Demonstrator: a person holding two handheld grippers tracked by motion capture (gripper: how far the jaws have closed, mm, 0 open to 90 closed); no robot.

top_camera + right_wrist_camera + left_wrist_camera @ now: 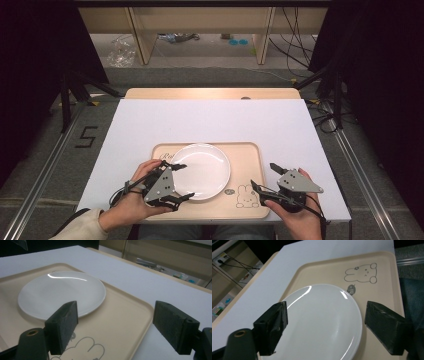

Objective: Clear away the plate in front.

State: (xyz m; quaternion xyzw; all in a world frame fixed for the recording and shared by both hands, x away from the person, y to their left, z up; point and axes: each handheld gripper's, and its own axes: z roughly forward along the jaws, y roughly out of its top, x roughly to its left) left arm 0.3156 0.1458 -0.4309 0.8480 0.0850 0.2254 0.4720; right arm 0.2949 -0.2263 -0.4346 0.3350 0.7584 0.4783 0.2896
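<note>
A white plate lies empty on the left half of a beige tray near the table's front edge. My left gripper hovers over the plate's left rim, jaws open wide, nothing between them. From the left gripper view the plate spreads beneath the left gripper, and a rabbit drawing marks the tray. My right gripper is open over the tray's front right corner. In the right gripper view, the right gripper faces the plate across the tray.
A white board covers the wooden table, with bare room behind and beside the tray. Black stands flank the table on both sides. Shelving legs and cables lie on the floor beyond.
</note>
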